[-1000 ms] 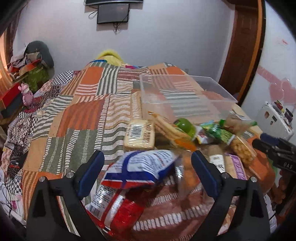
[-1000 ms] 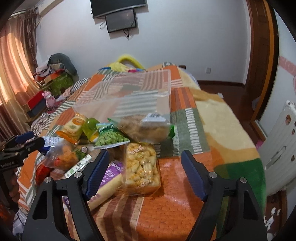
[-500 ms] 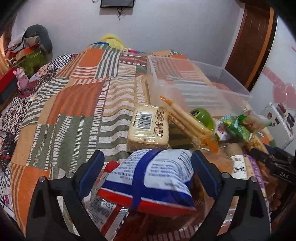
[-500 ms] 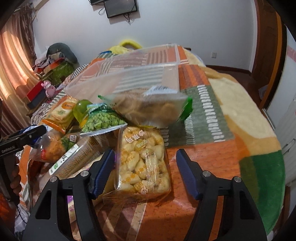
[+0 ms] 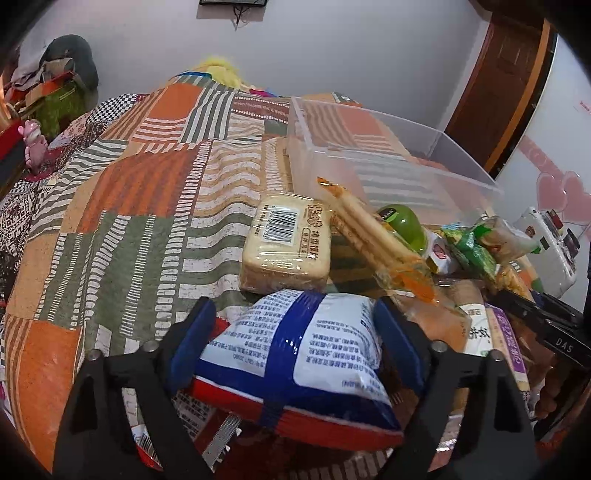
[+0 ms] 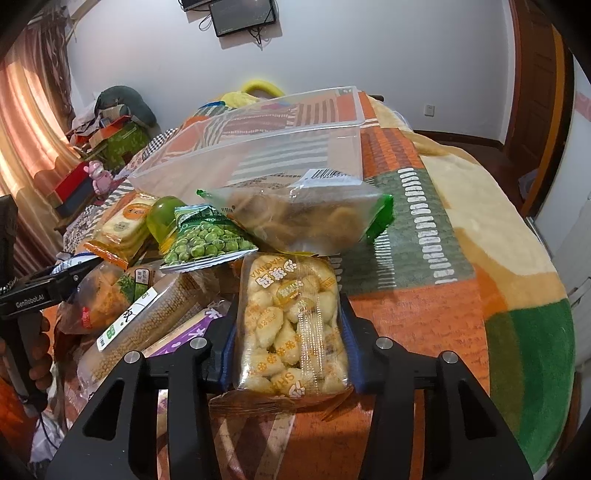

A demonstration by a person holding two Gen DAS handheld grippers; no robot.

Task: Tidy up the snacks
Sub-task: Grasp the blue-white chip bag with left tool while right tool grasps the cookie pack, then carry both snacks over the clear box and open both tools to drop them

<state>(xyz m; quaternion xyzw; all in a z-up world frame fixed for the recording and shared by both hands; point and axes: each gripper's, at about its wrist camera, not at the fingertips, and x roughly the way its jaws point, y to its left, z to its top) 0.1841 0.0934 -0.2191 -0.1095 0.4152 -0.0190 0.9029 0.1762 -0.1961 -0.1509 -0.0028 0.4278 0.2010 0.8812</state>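
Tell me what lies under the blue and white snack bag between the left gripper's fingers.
Under the blue and white snack bag a red printed packet pokes out at its lower left. The bag covers the rest of it, and whatever else lies beneath is hidden.

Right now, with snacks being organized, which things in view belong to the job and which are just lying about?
Part of the job:
- left gripper, jaws closing around the blue-and-white snack bag
- right gripper, jaws closing around the yellow puff pack
- clear plastic bin
- green pea bag
- biscuit pack

Lying about:
- pink toy
- wall screen
- patchwork blanket
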